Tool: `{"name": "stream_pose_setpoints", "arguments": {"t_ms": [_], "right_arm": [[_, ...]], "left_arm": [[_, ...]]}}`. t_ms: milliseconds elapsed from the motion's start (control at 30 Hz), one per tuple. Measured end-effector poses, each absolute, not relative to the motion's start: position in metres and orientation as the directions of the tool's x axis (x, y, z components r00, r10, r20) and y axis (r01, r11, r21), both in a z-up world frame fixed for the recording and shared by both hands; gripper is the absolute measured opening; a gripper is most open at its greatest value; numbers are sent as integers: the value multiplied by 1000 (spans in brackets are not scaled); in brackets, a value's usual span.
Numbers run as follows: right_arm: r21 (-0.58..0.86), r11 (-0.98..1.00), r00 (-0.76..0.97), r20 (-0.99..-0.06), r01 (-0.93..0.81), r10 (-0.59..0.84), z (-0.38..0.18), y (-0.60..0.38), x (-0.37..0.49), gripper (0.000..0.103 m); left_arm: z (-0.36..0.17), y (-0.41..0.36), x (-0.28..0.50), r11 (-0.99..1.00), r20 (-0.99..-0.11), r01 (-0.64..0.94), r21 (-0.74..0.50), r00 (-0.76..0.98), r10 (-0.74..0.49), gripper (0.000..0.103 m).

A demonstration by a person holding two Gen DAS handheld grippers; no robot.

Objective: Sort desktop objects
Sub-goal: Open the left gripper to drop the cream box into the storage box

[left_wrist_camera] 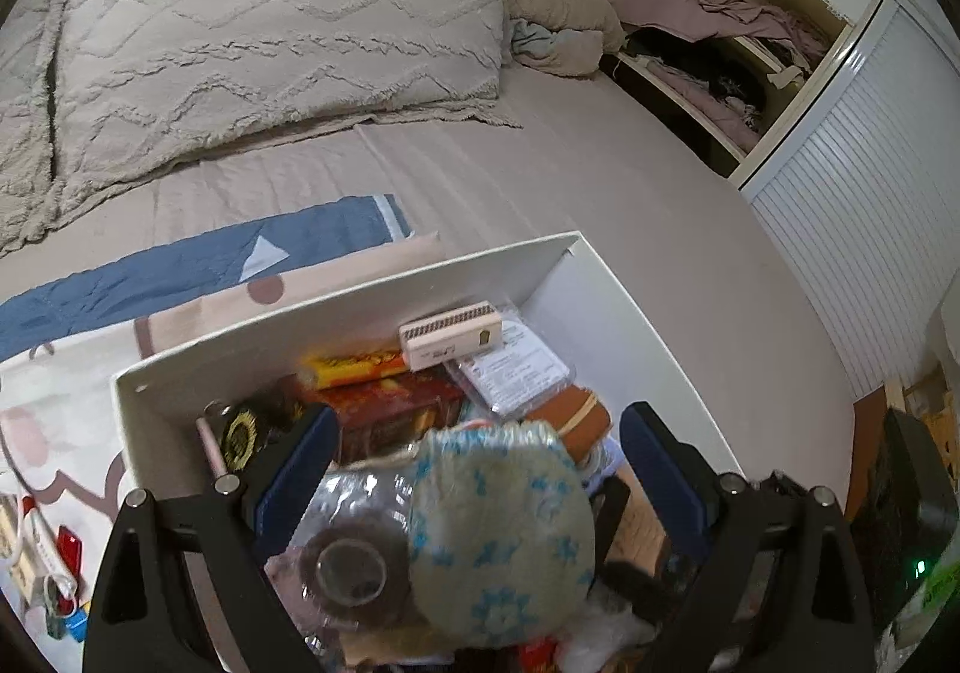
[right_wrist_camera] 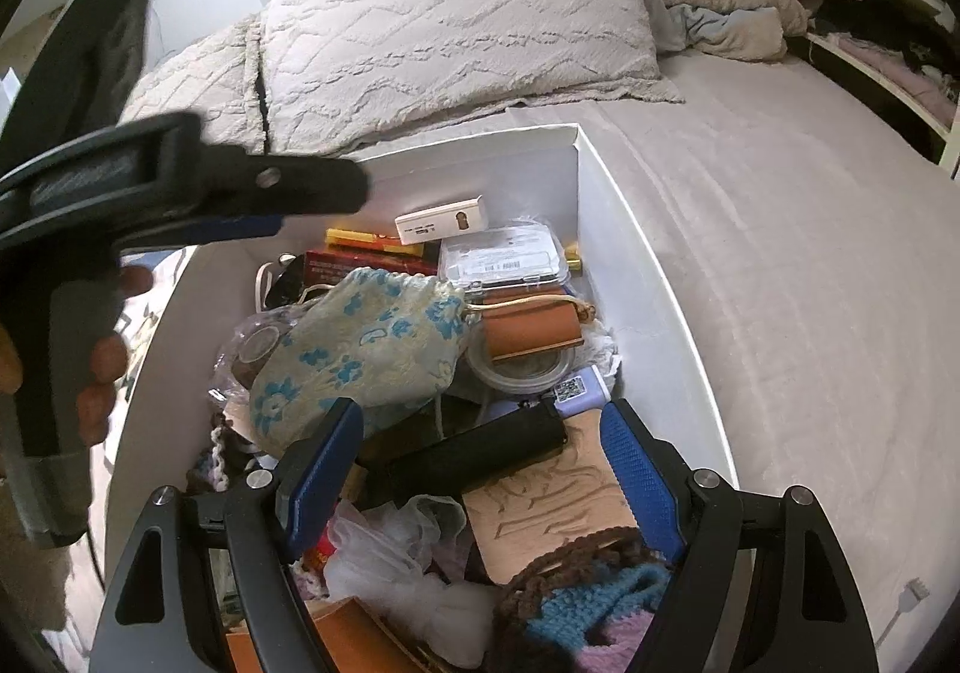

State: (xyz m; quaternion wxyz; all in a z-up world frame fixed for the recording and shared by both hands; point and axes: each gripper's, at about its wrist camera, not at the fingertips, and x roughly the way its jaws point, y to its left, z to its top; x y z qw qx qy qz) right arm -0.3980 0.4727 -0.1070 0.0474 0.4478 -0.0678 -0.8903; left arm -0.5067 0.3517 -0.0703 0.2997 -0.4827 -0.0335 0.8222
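Observation:
A white box [left_wrist_camera: 420, 283] [right_wrist_camera: 636, 229] on the bed is full of small items. A pale drawstring pouch with blue flowers [left_wrist_camera: 504, 529] [right_wrist_camera: 366, 349] lies on top. My left gripper [left_wrist_camera: 480, 469] is open and hovers just above the pouch, fingers on either side without touching it; it also shows at the left of the right wrist view [right_wrist_camera: 240, 205]. My right gripper [right_wrist_camera: 486, 445] is open over the near part of the box, above a black case [right_wrist_camera: 480, 451] and a tan card [right_wrist_camera: 552, 511]. A white power bank [left_wrist_camera: 450, 334] [right_wrist_camera: 441, 220] lies at the far end.
The box also holds a red box [left_wrist_camera: 384, 409], a clear plastic case [right_wrist_camera: 504, 256], a brown roll [right_wrist_camera: 531, 328], a tape ring [right_wrist_camera: 522, 367], a crochet piece [right_wrist_camera: 588, 607] and plastic bags. Pillows [right_wrist_camera: 450, 13] lie behind. Shelves of clothes [left_wrist_camera: 720, 43] stand at right. A patterned blanket [left_wrist_camera: 180, 277] lies at left.

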Motion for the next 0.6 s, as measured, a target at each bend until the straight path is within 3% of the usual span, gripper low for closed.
{"name": "stream_pose_setpoints", "arguments": {"t_ms": [533, 567, 600], "right_arm": [[95, -995, -639, -767, -23, -59, -94, 467, -389, 82], [104, -994, -643, -763, -25, -63, -92, 467, -388, 83], [117, -993, -648, -758, -28, -71, -90, 468, -387, 90]], "left_arm": [[-49, 309, -466, -850, -746, -461, -256, -465, 477, 95], [-47, 308, -464, -850, -744, -461, -254, -469, 476, 95], [-46, 305, -462, -852, -742, -460, -249, -475, 473, 95]]}}
